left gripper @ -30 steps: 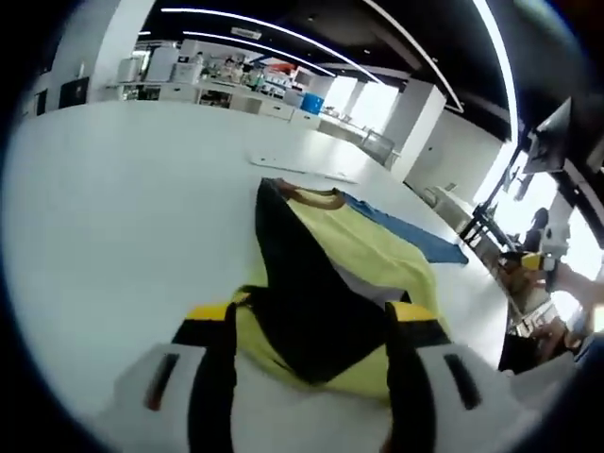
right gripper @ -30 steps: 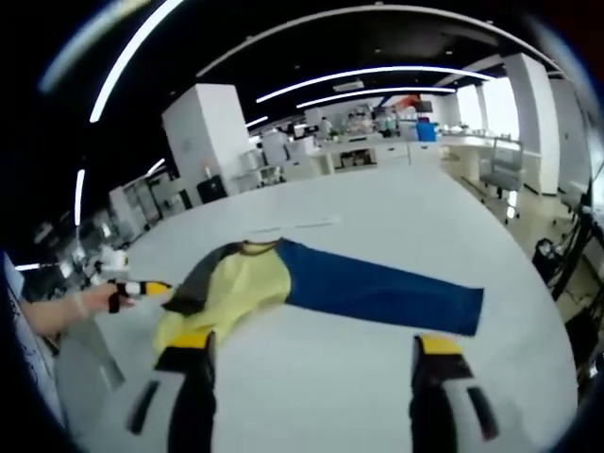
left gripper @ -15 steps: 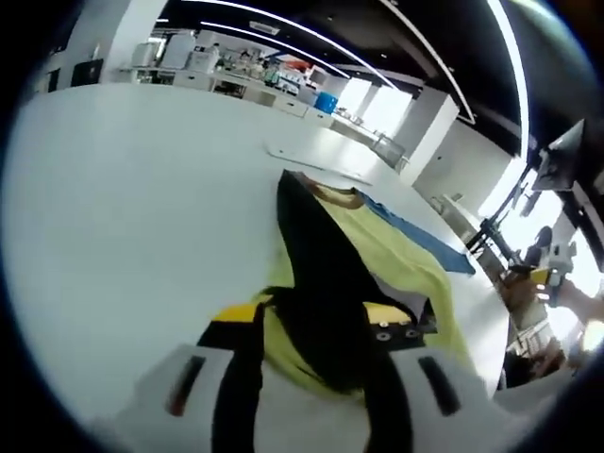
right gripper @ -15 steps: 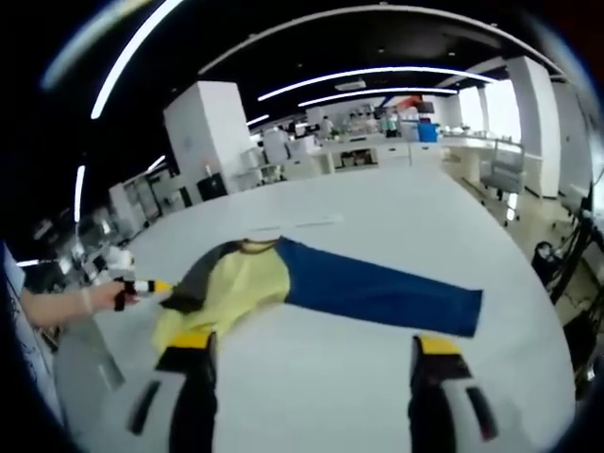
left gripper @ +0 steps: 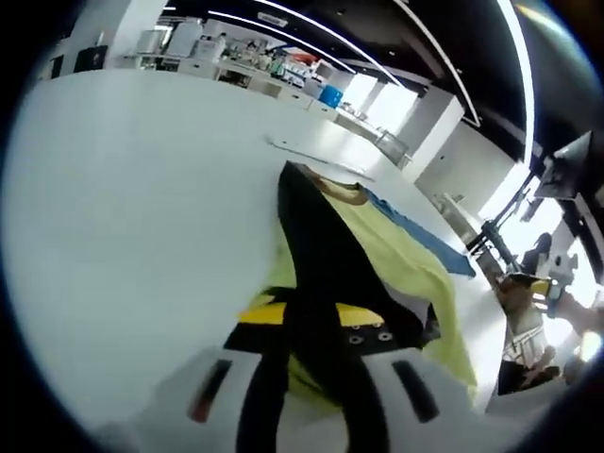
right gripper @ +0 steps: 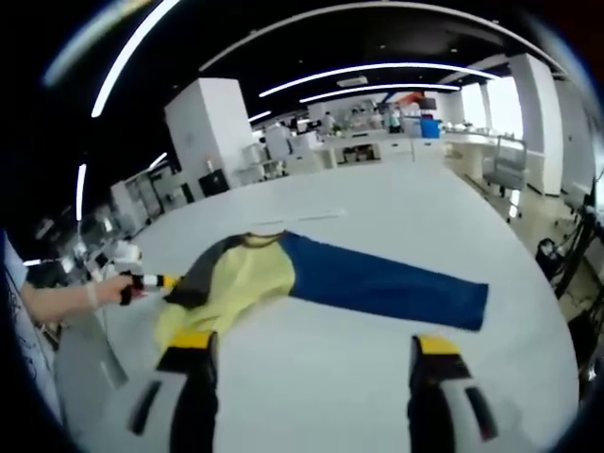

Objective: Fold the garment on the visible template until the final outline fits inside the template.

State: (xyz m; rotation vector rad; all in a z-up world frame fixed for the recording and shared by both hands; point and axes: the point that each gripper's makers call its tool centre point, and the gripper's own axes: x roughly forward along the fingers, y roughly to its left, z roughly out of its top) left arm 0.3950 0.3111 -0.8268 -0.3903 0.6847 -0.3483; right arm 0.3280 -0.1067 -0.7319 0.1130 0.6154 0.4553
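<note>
The left gripper is pinching the dark sleeve edge of the garment, its jaws nearly closed on the cloth, so the fold is best carried low and slow across the yellow body — keeping the soft knit from bunching. The right gripper is hovering with jaws wide apart and empty, just short of the blue half, ready to pin it. The garment is lying flat on the smooth white counter, limp, with a ribbed collar; no template outline is discernible.
</note>
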